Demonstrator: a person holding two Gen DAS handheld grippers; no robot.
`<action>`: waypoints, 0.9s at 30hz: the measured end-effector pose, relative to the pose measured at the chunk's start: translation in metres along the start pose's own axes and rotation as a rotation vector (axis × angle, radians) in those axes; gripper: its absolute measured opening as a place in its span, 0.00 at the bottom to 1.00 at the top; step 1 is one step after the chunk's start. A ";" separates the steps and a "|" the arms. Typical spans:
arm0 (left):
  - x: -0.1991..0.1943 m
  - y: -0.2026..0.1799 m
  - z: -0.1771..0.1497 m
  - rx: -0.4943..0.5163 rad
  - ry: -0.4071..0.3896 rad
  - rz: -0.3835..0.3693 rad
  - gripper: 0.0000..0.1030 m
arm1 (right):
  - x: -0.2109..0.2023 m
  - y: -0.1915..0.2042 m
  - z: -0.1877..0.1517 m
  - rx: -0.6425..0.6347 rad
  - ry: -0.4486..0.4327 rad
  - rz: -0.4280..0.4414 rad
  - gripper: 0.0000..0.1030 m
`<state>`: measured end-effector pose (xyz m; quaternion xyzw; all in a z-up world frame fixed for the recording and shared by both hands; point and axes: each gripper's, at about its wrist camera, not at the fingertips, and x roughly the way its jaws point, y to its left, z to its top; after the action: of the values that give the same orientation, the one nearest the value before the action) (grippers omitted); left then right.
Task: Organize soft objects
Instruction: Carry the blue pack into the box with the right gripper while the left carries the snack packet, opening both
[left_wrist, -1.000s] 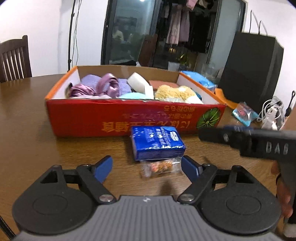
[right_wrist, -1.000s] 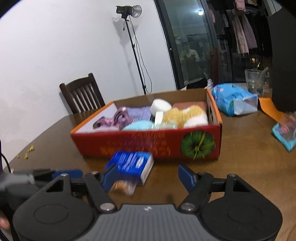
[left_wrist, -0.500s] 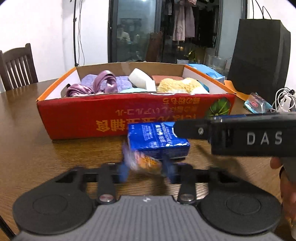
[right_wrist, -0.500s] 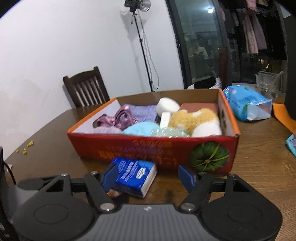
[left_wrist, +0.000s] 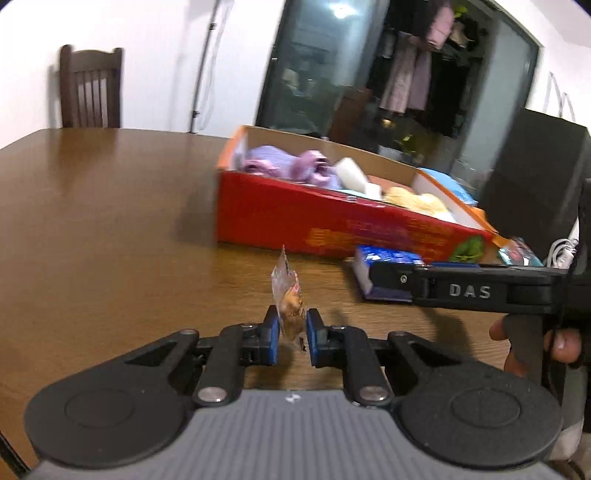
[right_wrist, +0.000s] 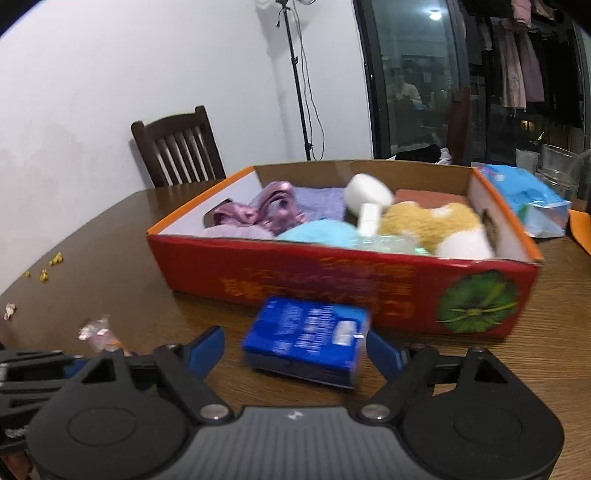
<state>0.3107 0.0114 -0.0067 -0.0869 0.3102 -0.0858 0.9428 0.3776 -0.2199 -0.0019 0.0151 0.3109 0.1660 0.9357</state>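
Note:
My left gripper (left_wrist: 289, 334) is shut on a small clear snack packet (left_wrist: 287, 295) and holds it above the wooden table, left of the red cardboard box (left_wrist: 332, 221). The packet also shows in the right wrist view (right_wrist: 96, 331). My right gripper (right_wrist: 295, 345) is open, its fingers on either side of a blue tissue pack (right_wrist: 306, 341) that lies in front of the box (right_wrist: 332, 284). The box holds purple cloth (right_wrist: 273, 206), a white sponge (right_wrist: 367, 197), a blue fluffy item (right_wrist: 317, 232) and a tan plush (right_wrist: 428, 221).
A dark wooden chair (right_wrist: 177, 147) stands behind the table. A light-blue tissue bag (right_wrist: 524, 195) and a glass (right_wrist: 557, 166) sit right of the box. A black bag (left_wrist: 532, 170) stands at the far right. Yellow crumbs (right_wrist: 44, 273) lie on the table's left.
My left gripper closed on the snack packet, lifted it and swung left away from the box. My right gripper moved in around the blue tissue pack.

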 end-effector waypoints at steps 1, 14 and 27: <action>-0.003 0.004 0.000 -0.002 -0.002 0.013 0.15 | 0.005 0.007 0.000 -0.028 -0.007 -0.044 0.83; -0.047 -0.013 -0.019 0.020 -0.014 -0.061 0.16 | -0.060 0.009 -0.038 0.002 -0.007 -0.034 0.73; -0.063 -0.074 -0.029 0.138 -0.028 -0.172 0.16 | -0.154 -0.015 -0.067 0.062 -0.109 -0.071 0.73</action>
<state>0.2354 -0.0502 0.0228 -0.0496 0.2820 -0.1864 0.9398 0.2269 -0.2880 0.0308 0.0422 0.2648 0.1219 0.9556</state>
